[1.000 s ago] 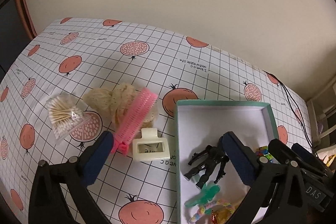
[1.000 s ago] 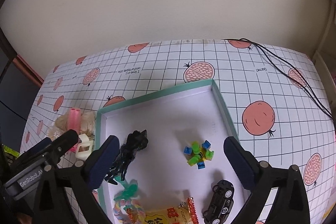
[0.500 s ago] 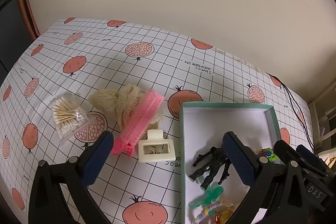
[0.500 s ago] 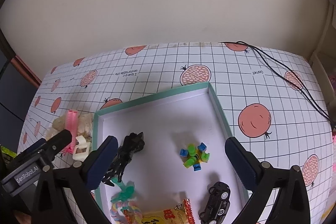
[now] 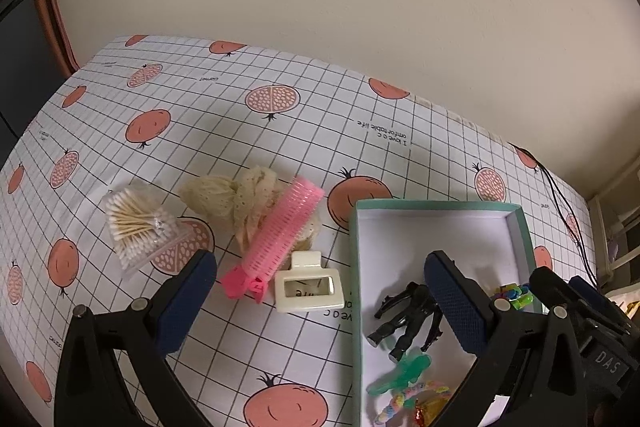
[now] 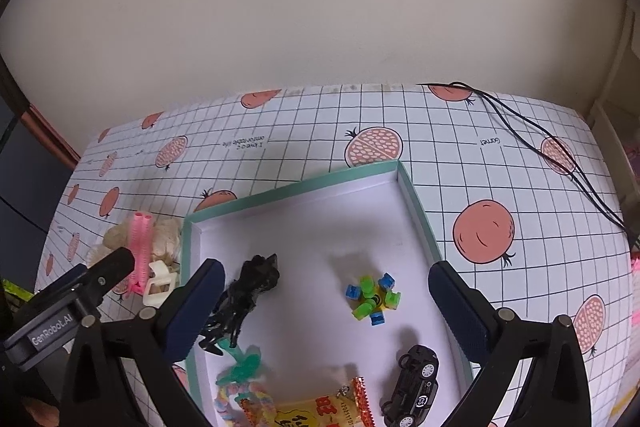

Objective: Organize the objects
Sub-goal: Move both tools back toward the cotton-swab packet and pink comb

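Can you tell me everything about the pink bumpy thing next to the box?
The pink hair roller is a long tube that looks like plastic, covered in rows of tiny bristles. At its near end sits a darker pink clip. It lies slanted on the pomegranate tablecloth, outside the teal box. Its far part rests on a beige lacy scrunchie, and its side seems to touch a cream claw clip. Neither gripper touches it; the open left gripper is nearest.
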The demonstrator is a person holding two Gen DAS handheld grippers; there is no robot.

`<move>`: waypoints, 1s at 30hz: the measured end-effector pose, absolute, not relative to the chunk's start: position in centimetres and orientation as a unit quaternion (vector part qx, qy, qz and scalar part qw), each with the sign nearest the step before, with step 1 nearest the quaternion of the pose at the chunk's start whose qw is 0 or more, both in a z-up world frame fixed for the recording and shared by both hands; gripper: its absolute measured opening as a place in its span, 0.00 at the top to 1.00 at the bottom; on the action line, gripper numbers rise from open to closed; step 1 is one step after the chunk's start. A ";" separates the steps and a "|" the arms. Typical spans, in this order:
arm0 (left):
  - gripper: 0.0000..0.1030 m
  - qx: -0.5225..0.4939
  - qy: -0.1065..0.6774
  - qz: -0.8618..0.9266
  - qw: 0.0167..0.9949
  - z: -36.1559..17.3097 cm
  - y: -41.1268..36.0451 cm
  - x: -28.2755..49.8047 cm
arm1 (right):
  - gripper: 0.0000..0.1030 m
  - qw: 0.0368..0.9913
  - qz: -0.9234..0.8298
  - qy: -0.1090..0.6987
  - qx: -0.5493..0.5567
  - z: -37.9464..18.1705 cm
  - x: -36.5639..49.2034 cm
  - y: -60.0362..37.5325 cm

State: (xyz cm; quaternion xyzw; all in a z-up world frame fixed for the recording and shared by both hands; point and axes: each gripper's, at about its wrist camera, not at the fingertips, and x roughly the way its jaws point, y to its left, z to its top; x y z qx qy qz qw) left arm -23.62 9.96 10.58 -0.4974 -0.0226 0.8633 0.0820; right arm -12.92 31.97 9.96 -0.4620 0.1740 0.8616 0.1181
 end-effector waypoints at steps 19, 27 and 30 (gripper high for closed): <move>0.00 -0.498 -0.071 0.864 0.033 10.6 0.2 -25.5 | 0.04 0.055 0.878 0.144 -0.453 11.1 -15.7 24.1; 0.00 -0.486 -0.099 0.868 -0.008 10.6 -5.8 -25.9 | 0.11 0.019 0.881 0.133 -0.454 10.6 -17.4 19.9; 0.00 -0.482 -0.110 0.869 -0.020 10.6 -7.6 -26.2 | 0.15 0.004 0.884 0.131 -0.450 10.3 -18.1 18.3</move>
